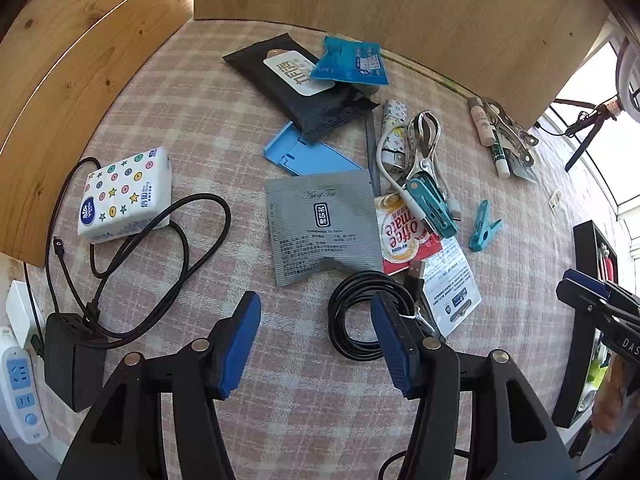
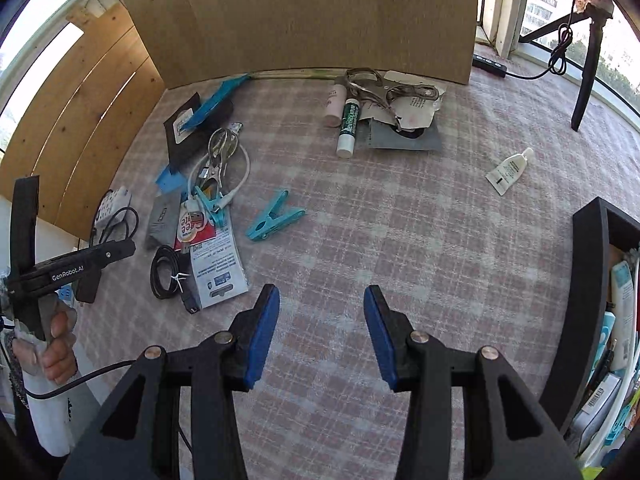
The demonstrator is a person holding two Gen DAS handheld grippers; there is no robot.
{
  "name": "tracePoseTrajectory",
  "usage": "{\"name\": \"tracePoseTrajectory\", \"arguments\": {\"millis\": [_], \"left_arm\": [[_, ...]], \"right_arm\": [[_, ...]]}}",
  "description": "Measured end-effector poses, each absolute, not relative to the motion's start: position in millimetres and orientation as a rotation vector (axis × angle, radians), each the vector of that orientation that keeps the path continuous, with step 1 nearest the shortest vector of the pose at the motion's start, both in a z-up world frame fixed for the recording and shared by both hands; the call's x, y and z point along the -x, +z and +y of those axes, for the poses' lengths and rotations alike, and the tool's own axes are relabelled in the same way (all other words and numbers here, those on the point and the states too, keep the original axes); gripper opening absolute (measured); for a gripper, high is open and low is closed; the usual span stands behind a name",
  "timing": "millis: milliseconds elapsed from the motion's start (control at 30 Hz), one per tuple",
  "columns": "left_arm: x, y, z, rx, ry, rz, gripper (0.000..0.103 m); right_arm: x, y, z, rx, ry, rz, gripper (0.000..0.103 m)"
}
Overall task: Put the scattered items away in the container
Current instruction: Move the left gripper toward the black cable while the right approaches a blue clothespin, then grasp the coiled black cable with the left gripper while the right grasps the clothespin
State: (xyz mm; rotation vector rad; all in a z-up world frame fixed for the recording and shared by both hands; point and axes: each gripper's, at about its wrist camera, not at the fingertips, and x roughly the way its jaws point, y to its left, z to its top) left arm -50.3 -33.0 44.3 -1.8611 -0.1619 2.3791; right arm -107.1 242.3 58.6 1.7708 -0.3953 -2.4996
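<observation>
Now | left gripper [image 1: 316, 344] jaws apart, empty | coiled black cable [image 1: 352, 320] just beside right pad

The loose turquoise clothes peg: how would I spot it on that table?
Start from the checked tablecloth, then find the clutter pile on its left. The loose turquoise clothes peg lies alone just right of that pile, touching nothing, while its twin is clipped in the pile.

I see a pink checked surface [image 2: 360, 220] carrying a teal clothespin [image 2: 274, 220], a coiled black cable [image 1: 356, 316], a grey sachet [image 1: 320, 224], a tissue pack [image 1: 124, 196] and a small white tube [image 2: 510, 170].
</observation>
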Motion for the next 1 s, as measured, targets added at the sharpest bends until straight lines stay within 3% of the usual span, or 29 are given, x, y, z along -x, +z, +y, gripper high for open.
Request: {"name": "tracePoseTrajectory", "arguments": {"millis": [133, 400, 600, 867, 967, 1000], "left_arm": [[43, 35, -21, 1.883, 2.381, -0.111, 0.055], [33, 21, 4, 1.89, 2.391, 0.046, 0.052], [35, 14, 1, 1.92, 2.406, 0.042, 0.046], [32, 12, -4, 1.88, 2.436, 0.069, 0.041], [33, 13, -7, 1.864, 2.446, 0.043, 0.018], [33, 12, -8, 1.862, 2.444, 0.023, 0.011]], "right_arm": [[119, 48, 227, -1.784, -2.462, -0.353, 0.043], [156, 31, 215, -1.848, -2.435, -0.443, 0.043], [184, 11, 209, -1.958, -2.406, -0.525, 0.043], [201, -1, 193, -2.018, -2.42, -0.463, 0.043], [204, -1, 186, -2.026, -2.438, -0.386, 0.043], [203, -2, 185, -2.03, -2.444, -0.365, 0.038]]}}
